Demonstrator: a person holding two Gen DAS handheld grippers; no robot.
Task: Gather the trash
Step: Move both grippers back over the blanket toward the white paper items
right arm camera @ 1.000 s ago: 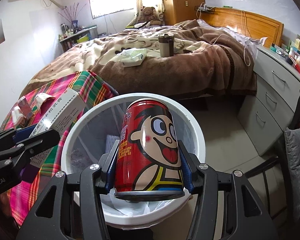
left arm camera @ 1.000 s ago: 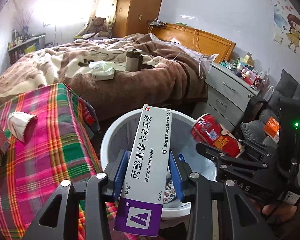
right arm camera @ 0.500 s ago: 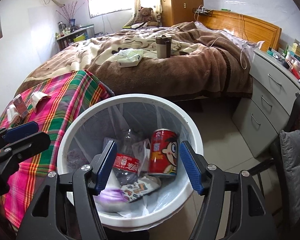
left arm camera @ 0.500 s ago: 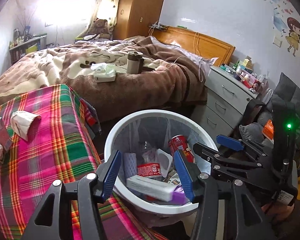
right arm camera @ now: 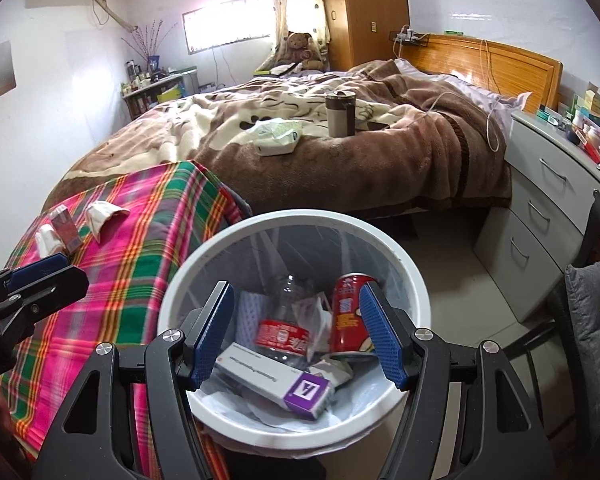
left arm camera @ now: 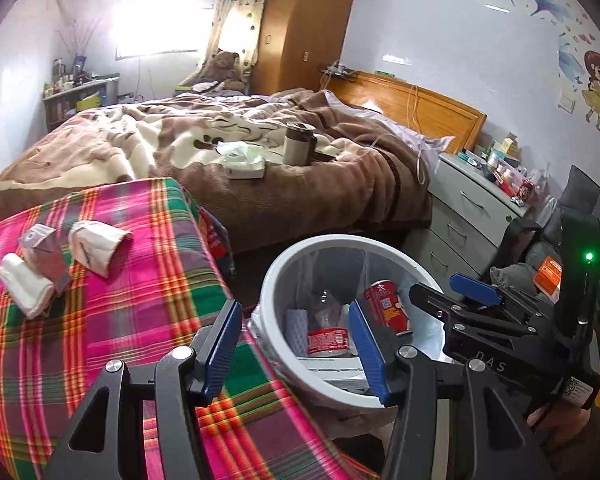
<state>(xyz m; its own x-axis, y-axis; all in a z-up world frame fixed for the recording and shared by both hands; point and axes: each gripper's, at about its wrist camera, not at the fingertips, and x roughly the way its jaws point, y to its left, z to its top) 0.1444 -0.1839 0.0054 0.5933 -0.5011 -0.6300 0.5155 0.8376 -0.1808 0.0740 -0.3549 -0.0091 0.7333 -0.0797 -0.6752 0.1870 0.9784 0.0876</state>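
Note:
A white bin (right arm camera: 300, 216) with a clear liner stands beside the plaid-covered table (right arm camera: 148, 240). Inside lie a red cartoon can (right arm camera: 350, 312), a white and purple ointment box (right arm camera: 276, 384) and a crushed plastic bottle (right arm camera: 284, 332). My right gripper (right arm camera: 296, 320) hangs open above the bin with nothing between its fingers. My left gripper (left arm camera: 292, 340) is open too and holds nothing; it straddles the table's edge and the bin rim (left arm camera: 340, 240). On the table lie a crumpled paper cup (left arm camera: 94, 246), a small carton (left arm camera: 44, 252) and a white wad (left arm camera: 24, 288).
Beyond the bin is a bed with a brown blanket (left arm camera: 300, 200), bearing a tumbler (left arm camera: 298, 144) and a tissue pack (left arm camera: 244, 164). A grey chest of drawers (right arm camera: 540, 216) and a cushioned chair (right arm camera: 596, 320) stand to the right.
Both grippers opened: the ointment box left the left one and the red can left the right one, and both now lie in the bin. The left gripper drifted toward the table.

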